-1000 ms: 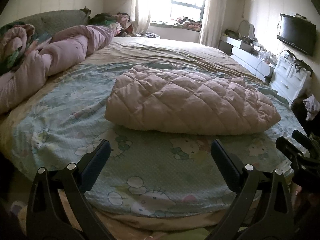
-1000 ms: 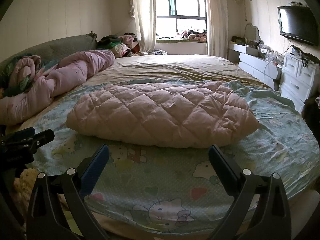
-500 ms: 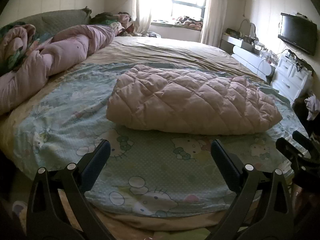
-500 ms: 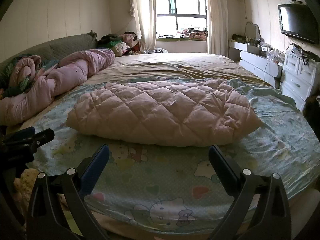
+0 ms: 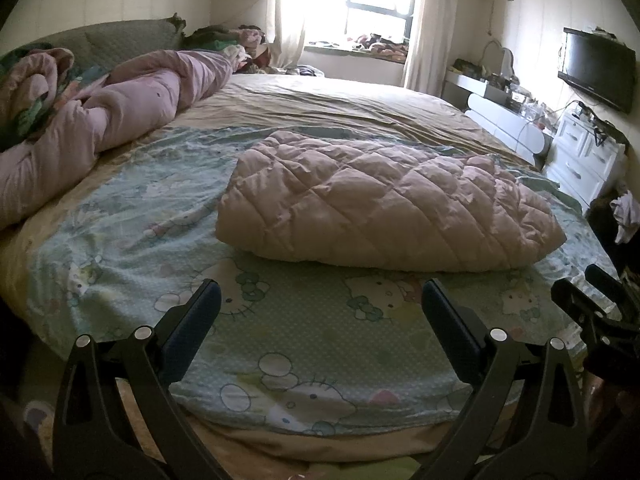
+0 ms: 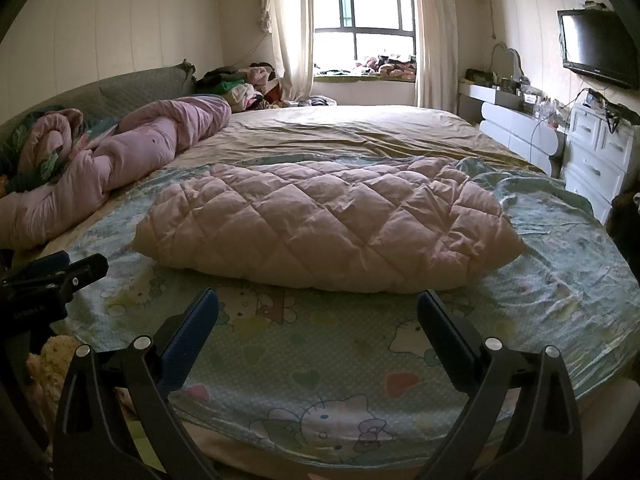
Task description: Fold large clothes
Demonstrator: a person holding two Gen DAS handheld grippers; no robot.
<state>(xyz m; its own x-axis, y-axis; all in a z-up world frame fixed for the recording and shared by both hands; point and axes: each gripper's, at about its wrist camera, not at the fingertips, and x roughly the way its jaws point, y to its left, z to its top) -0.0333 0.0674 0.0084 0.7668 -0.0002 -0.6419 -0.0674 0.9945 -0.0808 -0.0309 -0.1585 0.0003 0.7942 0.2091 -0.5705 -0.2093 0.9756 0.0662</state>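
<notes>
A pink quilted padded garment (image 5: 384,204) lies folded into a thick oblong bundle on the cartoon-print sheet (image 5: 280,320) of the bed; it also shows in the right wrist view (image 6: 328,224). My left gripper (image 5: 320,300) is open and empty, held back from the bundle near the bed's front edge. My right gripper (image 6: 318,306) is open and empty, also short of the bundle. The right gripper shows at the right edge of the left wrist view (image 5: 600,308). The left gripper shows at the left edge of the right wrist view (image 6: 52,276).
A rolled pink duvet (image 6: 120,160) lies along the bed's left side. White drawers (image 6: 596,152) and a wall television (image 6: 600,48) stand at the right. Clothes (image 6: 240,84) are heaped by the window. A plush toy (image 6: 52,364) lies on the floor at left.
Both grippers have lifted and drifted slightly; the bundle sits a little lower in both views. The garment has not moved.
</notes>
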